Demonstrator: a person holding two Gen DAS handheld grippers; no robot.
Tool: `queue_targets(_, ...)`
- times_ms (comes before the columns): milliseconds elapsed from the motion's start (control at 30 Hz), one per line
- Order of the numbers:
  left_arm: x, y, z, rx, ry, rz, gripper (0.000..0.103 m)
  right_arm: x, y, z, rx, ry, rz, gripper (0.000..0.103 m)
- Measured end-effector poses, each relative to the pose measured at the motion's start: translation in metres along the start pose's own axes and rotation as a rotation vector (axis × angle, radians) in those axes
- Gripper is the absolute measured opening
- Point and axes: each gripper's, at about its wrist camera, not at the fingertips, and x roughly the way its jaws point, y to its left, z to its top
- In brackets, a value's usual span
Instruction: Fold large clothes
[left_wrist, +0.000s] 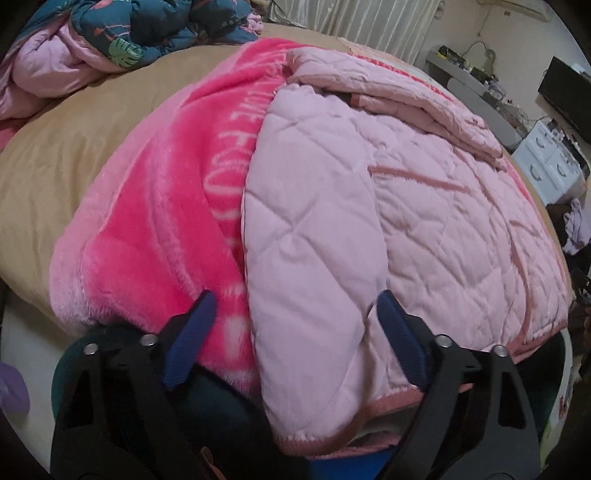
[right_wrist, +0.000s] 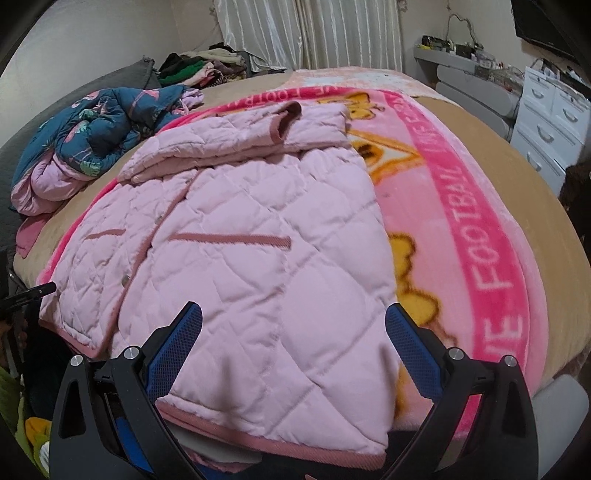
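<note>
A pale pink quilted jacket (left_wrist: 369, 221) (right_wrist: 240, 240) lies spread flat on a bright pink fleece blanket (left_wrist: 155, 221) (right_wrist: 480, 240) that covers the bed. Its darker pink hem faces me, and a sleeve is folded across the top. My left gripper (left_wrist: 295, 299) is open. One blue pad is over the blanket and the other over the jacket, with the jacket's near left corner between them. In the right wrist view my right gripper (right_wrist: 294, 310) is also open, straddling the jacket's near right hem corner. Neither gripper's pads squeeze the cloth.
A crumpled blue patterned quilt (left_wrist: 147, 29) (right_wrist: 103, 125) sits at the far left of the tan bedsheet (left_wrist: 74, 140). More folded clothes (right_wrist: 199, 66) are stacked by the curtain. White drawers (right_wrist: 550, 122) (left_wrist: 550, 162) stand to the right of the bed.
</note>
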Motion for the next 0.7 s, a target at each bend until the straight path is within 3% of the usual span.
queue_targets(167, -0.001, -0.005, -0.005, 0.016, 0.014, -0.010, 0.062, 0.002, -0.010, -0.011, 0.019, 0.029, 0.000, 0.099)
queue_targets(233, 0.001, -0.010, -0.008, 0.015, 0.037, -0.064, 0.053, 0.002, -0.014, -0.015, 0.032, 0.042, 0.006, 0.099)
queue_targets(700, 0.031, -0.026, -0.011, 0.045, 0.082, -0.056, 0.072, 0.014, -0.033, -0.051, 0.093, 0.206, 0.069, 0.099)
